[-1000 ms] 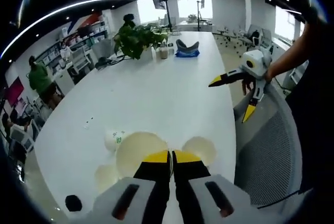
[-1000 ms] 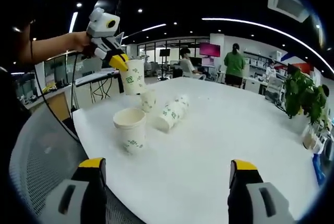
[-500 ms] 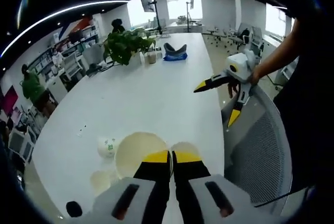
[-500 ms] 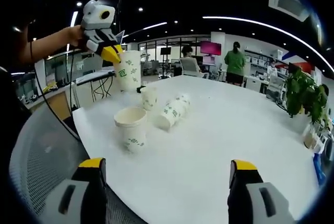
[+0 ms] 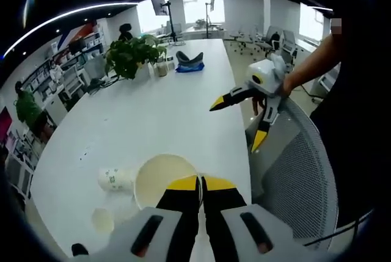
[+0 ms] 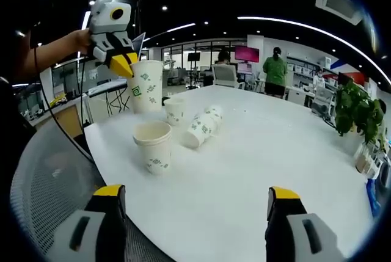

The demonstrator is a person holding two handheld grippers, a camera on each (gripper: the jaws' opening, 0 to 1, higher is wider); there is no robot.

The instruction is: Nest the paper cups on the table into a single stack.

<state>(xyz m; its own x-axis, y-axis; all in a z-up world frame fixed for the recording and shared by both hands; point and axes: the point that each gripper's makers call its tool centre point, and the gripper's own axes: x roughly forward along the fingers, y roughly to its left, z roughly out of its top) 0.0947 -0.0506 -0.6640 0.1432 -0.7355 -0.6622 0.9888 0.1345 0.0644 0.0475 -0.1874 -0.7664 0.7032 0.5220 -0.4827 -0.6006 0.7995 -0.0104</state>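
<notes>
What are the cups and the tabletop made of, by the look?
Held cup in the left gripper: likely paper, matte cream with green print and a rolled rim. The upright cup looks the same. Table: smooth white surface, faint sheen, probably laminate; cannot tell for sure.

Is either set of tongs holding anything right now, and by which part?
The left tongs hold a paper cup by its rim, pinched shut above the table. The right tongs are open and empty.

upright cup (image 6: 153, 146) on table (image 6: 256, 170), lying cups (image 6: 201, 129) behind it, plant (image 6: 354, 115) far right
</notes>
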